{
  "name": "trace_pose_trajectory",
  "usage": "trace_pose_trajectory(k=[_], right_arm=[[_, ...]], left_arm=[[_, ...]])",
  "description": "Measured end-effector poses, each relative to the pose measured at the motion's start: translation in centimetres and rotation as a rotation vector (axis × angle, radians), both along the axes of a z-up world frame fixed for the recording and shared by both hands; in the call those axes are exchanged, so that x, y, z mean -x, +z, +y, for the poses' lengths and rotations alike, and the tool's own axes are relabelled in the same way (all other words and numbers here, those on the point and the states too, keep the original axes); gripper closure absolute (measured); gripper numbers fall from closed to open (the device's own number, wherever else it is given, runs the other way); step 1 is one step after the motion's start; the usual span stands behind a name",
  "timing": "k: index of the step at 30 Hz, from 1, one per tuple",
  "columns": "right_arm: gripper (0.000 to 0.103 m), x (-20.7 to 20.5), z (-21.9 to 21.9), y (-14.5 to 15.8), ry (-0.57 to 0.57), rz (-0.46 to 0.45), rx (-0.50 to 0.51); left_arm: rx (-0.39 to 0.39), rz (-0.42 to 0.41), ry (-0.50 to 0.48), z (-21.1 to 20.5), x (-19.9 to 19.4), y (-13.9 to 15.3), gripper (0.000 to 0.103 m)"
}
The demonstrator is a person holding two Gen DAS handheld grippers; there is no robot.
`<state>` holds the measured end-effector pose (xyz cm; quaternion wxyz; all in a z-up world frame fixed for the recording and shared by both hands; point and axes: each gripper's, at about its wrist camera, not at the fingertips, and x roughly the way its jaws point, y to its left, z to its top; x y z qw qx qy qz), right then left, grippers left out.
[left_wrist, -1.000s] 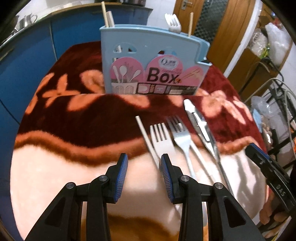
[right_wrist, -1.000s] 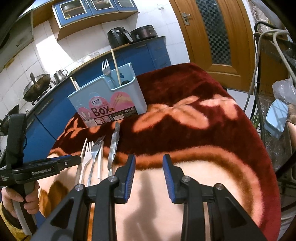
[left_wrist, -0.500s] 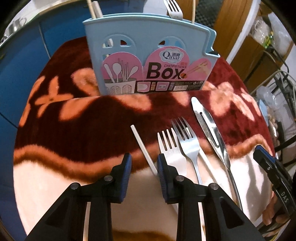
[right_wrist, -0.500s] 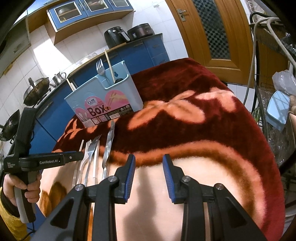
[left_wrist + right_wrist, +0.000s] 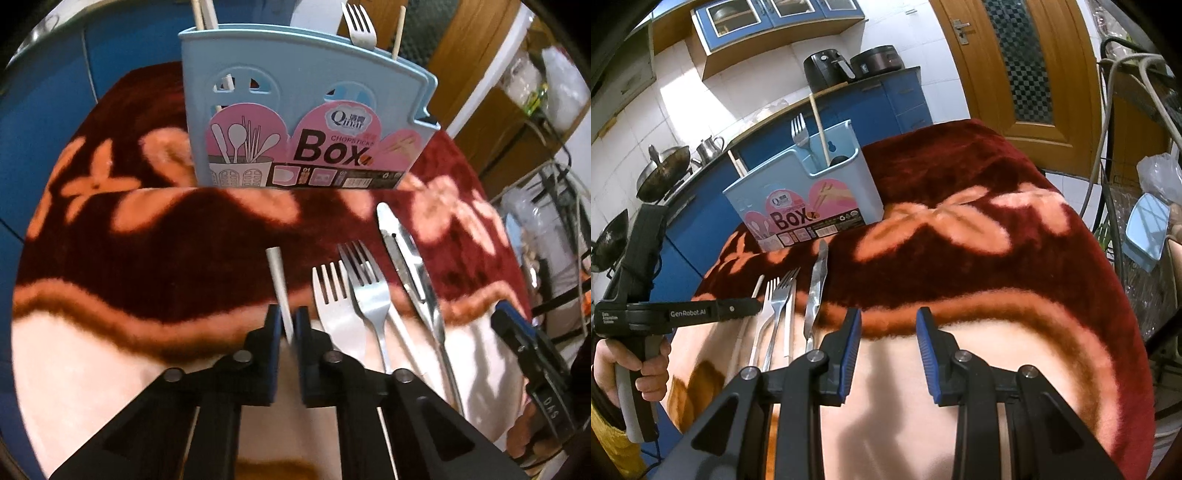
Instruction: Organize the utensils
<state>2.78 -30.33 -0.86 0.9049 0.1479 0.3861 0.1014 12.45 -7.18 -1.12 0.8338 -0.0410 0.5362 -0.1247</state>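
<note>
My left gripper is shut on a white chopstick whose tip points toward the light blue utensil box. To its right on the blanket lie two forks, another white chopstick and a metal knife. The box holds a fork and chopsticks. In the right wrist view the box stands at the back, the utensils lie left of centre, and the left gripper reaches over them. My right gripper is open and empty above the blanket.
A red and peach flowered blanket covers the table. Blue kitchen cabinets with pots and appliances stand behind. A wooden door and a wire rack stand at the right.
My left gripper moved forward over the leftmost white chopstick and closed on it. The right gripper stayed open and nearly still.
</note>
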Motion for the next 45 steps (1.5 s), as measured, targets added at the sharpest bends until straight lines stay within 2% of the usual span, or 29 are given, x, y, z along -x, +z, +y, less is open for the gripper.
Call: trace_pose_trajectory(k=[3,7,13,20,31,38,41,44,45], right_arm=[[0.069,-0.2,0.4,0.4,0.022,0.009,0.006],[0.069,-1.2,0.4,0.3,0.055,0.071,-0.049],[0.069,-2.6,1.9,0.5,0.102,0.125,-0.024],[0.069,-5.0,4.3,0.3,0.177,0.208,0.027],[0.069,-8.8,7.7,-0.1,0.307,0.363,0.205],[0.067,-12.1,8.7,-0.5,0.329,0.474,0.188],[0.072,-12.8,8.7,-0.7,0.336,0.484,0.176],[0.084,-12.5,8.9,-0.8,0.33,0.445,0.18],[0.094,-12.3,8.9,-0.7,0.327,0.426,0.18]], left_arm=[[0.029,-0.03,0.008,0.4,0.5,0.2,0.099],[0.061,-0.086,0.026,1.7,1.3,1.3,0.099],[0.102,-0.169,0.023,3.2,2.0,3.0,0.099],[0.118,-0.254,0.028,3.8,2.6,3.7,0.099],[0.128,-0.39,0.015,5.0,3.0,5.4,0.099],[0.186,-0.433,0.016,5.8,2.5,6.2,0.099],[0.207,-0.463,0.02,6.2,2.6,6.8,0.099],[0.226,-0.501,0.012,6.6,2.5,7.5,0.099],[0.229,-0.517,0.013,6.7,2.5,8.0,0.099]])
